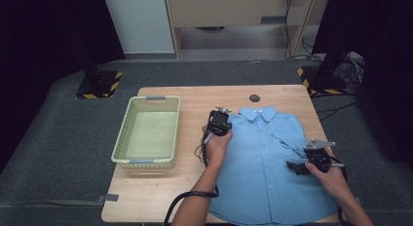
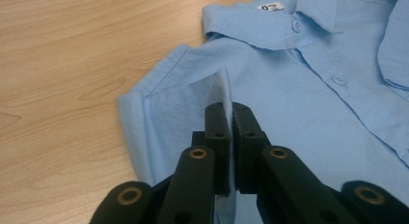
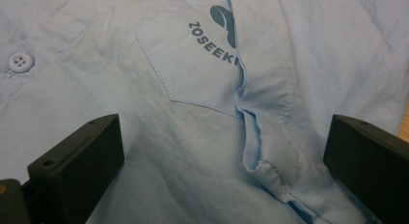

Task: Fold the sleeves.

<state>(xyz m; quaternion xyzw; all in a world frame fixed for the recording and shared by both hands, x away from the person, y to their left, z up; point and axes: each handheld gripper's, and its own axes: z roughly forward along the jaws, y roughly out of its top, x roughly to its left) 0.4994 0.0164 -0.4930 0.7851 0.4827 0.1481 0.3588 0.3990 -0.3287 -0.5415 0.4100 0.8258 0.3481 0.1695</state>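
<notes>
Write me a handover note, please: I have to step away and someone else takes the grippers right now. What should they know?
Left gripper: shut on a pinch of the blue shirt at its shoulder, cloth lifted in a ridge.
Right gripper: jaws wide open over the shirt's chest pocket, holding nothing.
Shirt: lying flat and buttoned on the table, collar away from the person; the sleeve on the right gripper's side is already folded onto the front.
Basket: empty, left of the shirt.
Left to do: probably fold this side in, finish folding, then likely put the shirt into the basket.
</notes>
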